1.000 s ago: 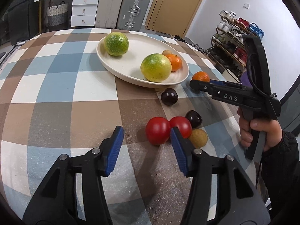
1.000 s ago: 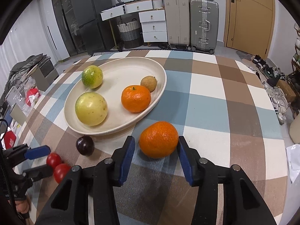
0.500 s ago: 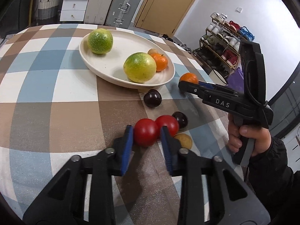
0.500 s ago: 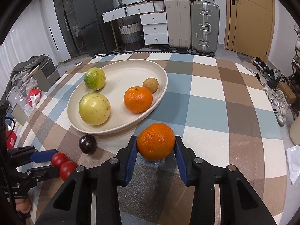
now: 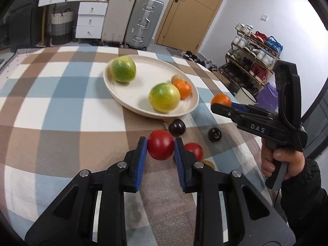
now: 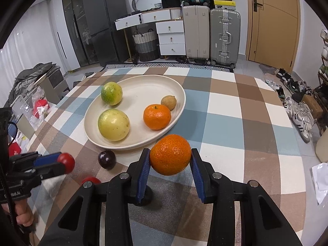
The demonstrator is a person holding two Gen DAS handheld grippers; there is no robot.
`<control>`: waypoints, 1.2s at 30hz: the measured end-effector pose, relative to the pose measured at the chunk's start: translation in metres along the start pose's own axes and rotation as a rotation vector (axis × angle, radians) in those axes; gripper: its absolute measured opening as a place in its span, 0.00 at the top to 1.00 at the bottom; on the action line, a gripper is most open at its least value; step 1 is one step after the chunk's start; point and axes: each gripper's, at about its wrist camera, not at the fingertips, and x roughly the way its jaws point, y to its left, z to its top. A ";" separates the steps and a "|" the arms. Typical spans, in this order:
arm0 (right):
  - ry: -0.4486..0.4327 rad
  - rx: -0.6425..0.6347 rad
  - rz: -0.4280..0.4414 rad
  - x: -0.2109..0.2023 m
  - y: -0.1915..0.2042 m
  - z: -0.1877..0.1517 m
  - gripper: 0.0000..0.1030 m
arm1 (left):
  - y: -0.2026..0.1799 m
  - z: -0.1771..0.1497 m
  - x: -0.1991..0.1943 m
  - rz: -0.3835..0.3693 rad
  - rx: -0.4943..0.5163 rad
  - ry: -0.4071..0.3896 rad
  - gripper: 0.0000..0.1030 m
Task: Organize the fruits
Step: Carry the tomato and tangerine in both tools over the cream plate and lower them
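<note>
My left gripper point(image 5: 160, 149) is shut on a red tomato point(image 5: 160, 147) and holds it above the checked table. My right gripper point(image 6: 170, 157) is shut on an orange point(image 6: 170, 154), lifted near the front rim of the cream plate point(image 6: 141, 82). The plate holds two green citrus fruits point(image 6: 111, 93), an orange point(image 6: 156, 116) and a small brown fruit point(image 6: 168, 102). On the cloth lie a second tomato point(image 5: 193, 150), two dark plums point(image 5: 177, 127) and a small yellow-brown fruit point(image 5: 208, 164), partly hidden by my left finger.
The table's right edge point(image 5: 244, 135) is close to the loose fruits. Suitcases point(image 6: 224, 34), drawers and a basket stand beyond the far edge. A shoe rack point(image 5: 254, 61) is at the right.
My left gripper closed on the tomato and lifted it. My right gripper closed on the orange and raised it off the cloth.
</note>
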 end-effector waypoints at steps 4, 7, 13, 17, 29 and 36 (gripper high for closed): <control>-0.012 -0.012 0.006 -0.007 0.004 0.004 0.62 | 0.001 0.013 -0.010 0.043 0.015 -0.043 0.77; -0.019 -0.021 0.010 -0.010 0.007 0.009 0.62 | 0.002 0.021 -0.016 0.065 0.024 -0.070 0.77; -0.034 -0.031 0.018 -0.017 0.011 0.017 0.62 | -0.001 0.042 -0.017 0.090 0.043 -0.104 0.77; -0.039 -0.044 0.029 -0.019 0.015 0.025 0.62 | -0.007 0.057 -0.010 0.118 0.066 -0.123 0.77; -0.028 -0.028 0.047 -0.005 0.018 0.052 0.62 | -0.027 0.097 0.029 0.150 0.152 -0.117 0.77; -0.020 -0.033 0.035 0.004 0.021 0.063 0.62 | -0.020 0.106 0.043 0.151 0.168 -0.111 0.77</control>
